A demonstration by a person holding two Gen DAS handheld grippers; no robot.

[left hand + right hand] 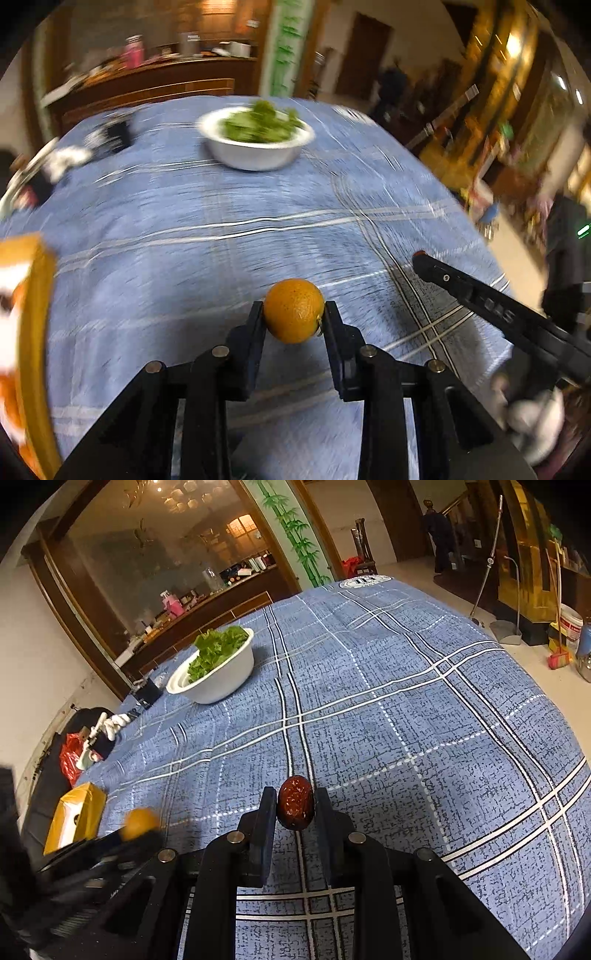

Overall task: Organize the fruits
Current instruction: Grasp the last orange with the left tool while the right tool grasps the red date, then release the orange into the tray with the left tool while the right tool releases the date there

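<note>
My left gripper (294, 309) is shut on a small orange (293, 310) and holds it above the blue checked tablecloth (221, 258). The left wrist view is blurred. My right gripper (295, 799) is shut on a dark red wrinkled date (295, 806) above the cloth. The right gripper's finger (480, 295) shows at the right of the left wrist view. The orange (139, 824) and the left gripper show blurred at the lower left of the right wrist view.
A white bowl (255, 153) of green lettuce (218, 650) stands at the far side of the table. An orange-yellow box (75, 818) stands at the left edge, also in the left wrist view (26, 332). Black items, a white glove and a red bag lie at the far left.
</note>
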